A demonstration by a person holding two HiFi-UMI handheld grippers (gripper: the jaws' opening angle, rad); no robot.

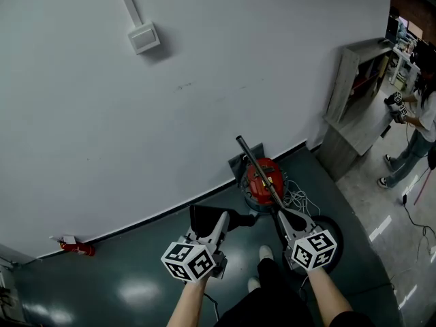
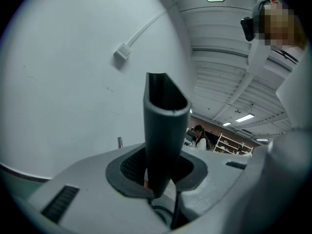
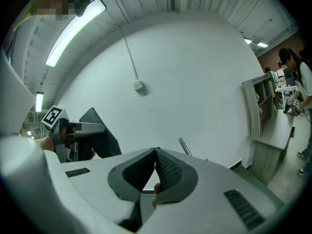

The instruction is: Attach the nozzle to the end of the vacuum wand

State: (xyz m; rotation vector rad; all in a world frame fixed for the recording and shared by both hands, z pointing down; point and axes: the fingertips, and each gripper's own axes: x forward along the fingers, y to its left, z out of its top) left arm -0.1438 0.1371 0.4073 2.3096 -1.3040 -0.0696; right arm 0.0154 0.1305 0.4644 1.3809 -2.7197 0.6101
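Observation:
My left gripper is shut on the black nozzle. In the left gripper view the nozzle's dark grey tube stands upright between the pads of the left gripper, open end up. To the right, my right gripper is shut with nothing between its pads. It hovers just in front of the red vacuum canister, which sits on the floor against the wall. The wand slants up from the canister. In the right gripper view the wand's tip shows beyond the right gripper, with the nozzle at the left.
A white cable lies coiled beside the canister. A grey shelf unit stands at the right, with a person beyond it. A small red object lies by the wall at the left. A white box hangs on the wall.

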